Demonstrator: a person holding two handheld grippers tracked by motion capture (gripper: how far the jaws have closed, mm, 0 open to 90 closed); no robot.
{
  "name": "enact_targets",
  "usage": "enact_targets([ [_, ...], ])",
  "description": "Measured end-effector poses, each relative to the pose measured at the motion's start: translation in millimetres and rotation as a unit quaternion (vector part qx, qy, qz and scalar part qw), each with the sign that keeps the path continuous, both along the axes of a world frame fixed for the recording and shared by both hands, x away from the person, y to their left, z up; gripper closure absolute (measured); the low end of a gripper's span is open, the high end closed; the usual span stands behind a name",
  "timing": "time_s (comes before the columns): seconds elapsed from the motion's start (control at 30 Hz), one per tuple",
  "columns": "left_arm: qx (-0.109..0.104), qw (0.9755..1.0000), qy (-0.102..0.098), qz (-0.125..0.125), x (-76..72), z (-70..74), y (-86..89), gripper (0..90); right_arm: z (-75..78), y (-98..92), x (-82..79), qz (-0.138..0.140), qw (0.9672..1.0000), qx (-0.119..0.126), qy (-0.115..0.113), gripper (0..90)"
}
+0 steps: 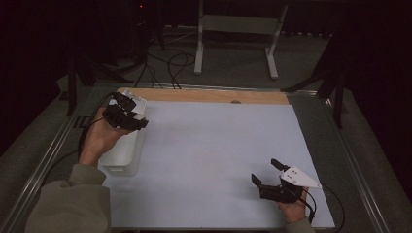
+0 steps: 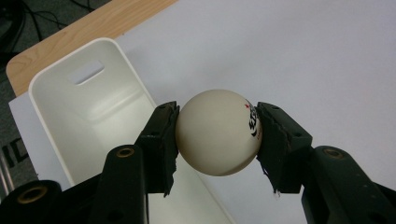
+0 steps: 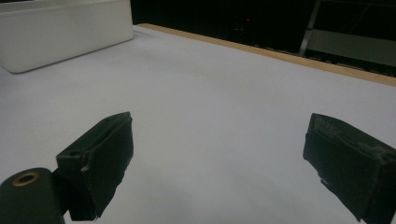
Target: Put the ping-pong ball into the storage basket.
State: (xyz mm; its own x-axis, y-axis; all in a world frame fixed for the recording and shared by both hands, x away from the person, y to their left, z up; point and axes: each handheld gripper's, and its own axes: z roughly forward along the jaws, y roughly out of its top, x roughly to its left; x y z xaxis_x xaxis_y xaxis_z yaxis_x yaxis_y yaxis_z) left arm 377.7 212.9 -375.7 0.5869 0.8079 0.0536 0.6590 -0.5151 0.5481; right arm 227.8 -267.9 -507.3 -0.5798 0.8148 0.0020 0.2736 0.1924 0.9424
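A cream ping-pong ball point(image 2: 218, 132) with a black and red print is pinched between the pads of my left gripper point(image 2: 217, 140), which is shut on it. The ball hangs just over the right rim of a white plastic bin point(image 2: 88, 107). In the high view the left gripper point(image 1: 127, 115) hovers over the bin point(image 1: 121, 154) at the table's left side. My right gripper point(image 1: 266, 171) rests near the front right of the white mat, jaws wide apart. Its pads point(image 3: 100, 161) have nothing between them.
A white mat point(image 1: 209, 155) covers the table, with a wooden edge point(image 1: 204, 95) at the back. The bin's side wall point(image 3: 65, 32) stands far off in the right gripper view. Cables and a metal stand leg point(image 1: 198, 43) lie beyond the table.
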Motion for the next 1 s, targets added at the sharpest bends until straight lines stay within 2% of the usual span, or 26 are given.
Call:
enact_targets([
  [1.0, -0.004, 0.9999, 0.005, 0.016, -2.8, -13.3, 13.8, 51.7, 0.0, -0.4, 0.0, 0.001, 1.0, 0.001, -0.001, 8.4],
])
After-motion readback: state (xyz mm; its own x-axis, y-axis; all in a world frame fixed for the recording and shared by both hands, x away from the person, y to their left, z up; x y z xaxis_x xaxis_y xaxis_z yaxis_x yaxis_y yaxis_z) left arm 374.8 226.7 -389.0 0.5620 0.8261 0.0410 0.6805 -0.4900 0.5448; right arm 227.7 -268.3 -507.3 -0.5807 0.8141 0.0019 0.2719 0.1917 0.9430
